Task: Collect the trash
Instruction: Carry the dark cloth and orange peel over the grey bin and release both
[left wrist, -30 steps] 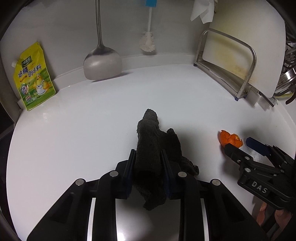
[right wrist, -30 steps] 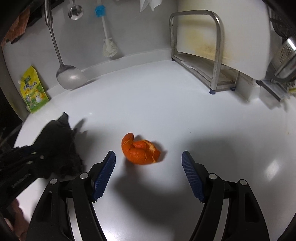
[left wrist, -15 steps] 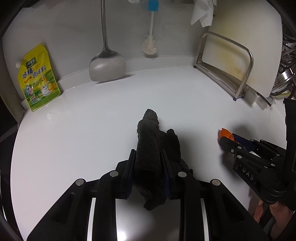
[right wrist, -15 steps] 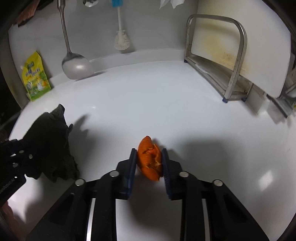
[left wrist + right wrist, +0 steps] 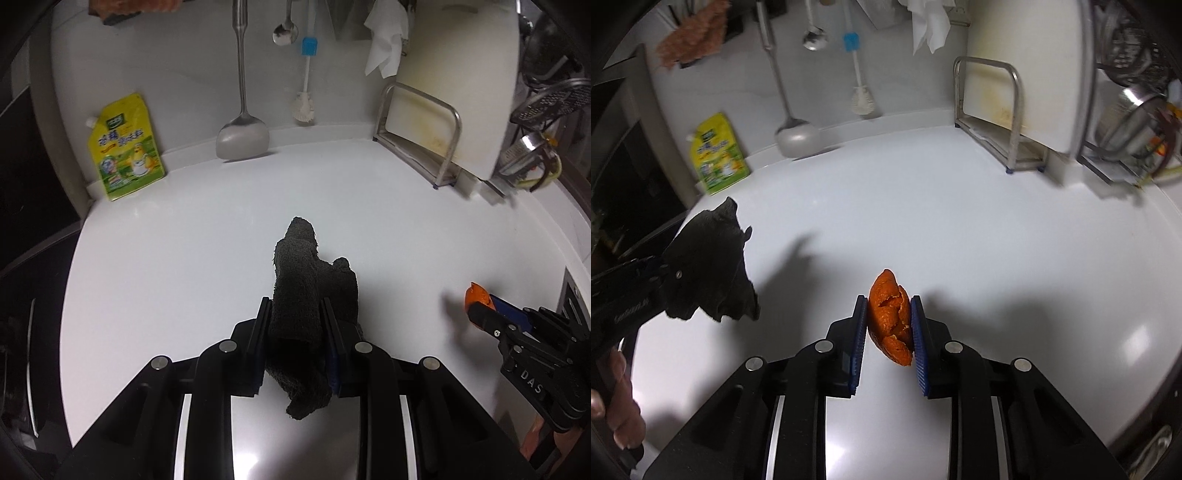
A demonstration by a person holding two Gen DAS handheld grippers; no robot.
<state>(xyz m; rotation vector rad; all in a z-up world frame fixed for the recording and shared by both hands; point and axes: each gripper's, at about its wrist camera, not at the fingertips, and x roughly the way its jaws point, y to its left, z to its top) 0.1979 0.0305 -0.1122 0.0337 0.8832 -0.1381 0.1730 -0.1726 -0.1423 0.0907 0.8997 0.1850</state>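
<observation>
Right wrist view: the right gripper (image 5: 888,325) has its blue pads clamped on a piece of orange peel (image 5: 890,321), which stands on edge between the jaws with its pointed tip projecting forward beyond the fingertips and its lower end hanging just below the pads. The peel appears clear of the white countertop (image 5: 960,229), with its shadow lying ahead of and beside the jaws. The peel is judged light, thin and somewhat springy; it is cracked along its exposed face, so a hard squeeze could split it and its waxy skin could slip. The present hold across the broad middle looks adequate, since a hold at the tip would give less purchase. To the left of these jaws, the left gripper (image 5: 670,275) carries a dark cloth (image 5: 709,258). Left wrist view: the left gripper (image 5: 295,332) is closed on the dark cloth (image 5: 306,295), a bunched terry rag gripped at mid-length, one end rising ahead of the jaws and the other drooping behind them. The cloth is judged soft, limp and unlikely to slip; a central pinch suits it. Well right of these jaws the right gripper (image 5: 480,306) shows with the orange peel (image 5: 476,295) at its tip. No waste bin is visible in either view.
</observation>
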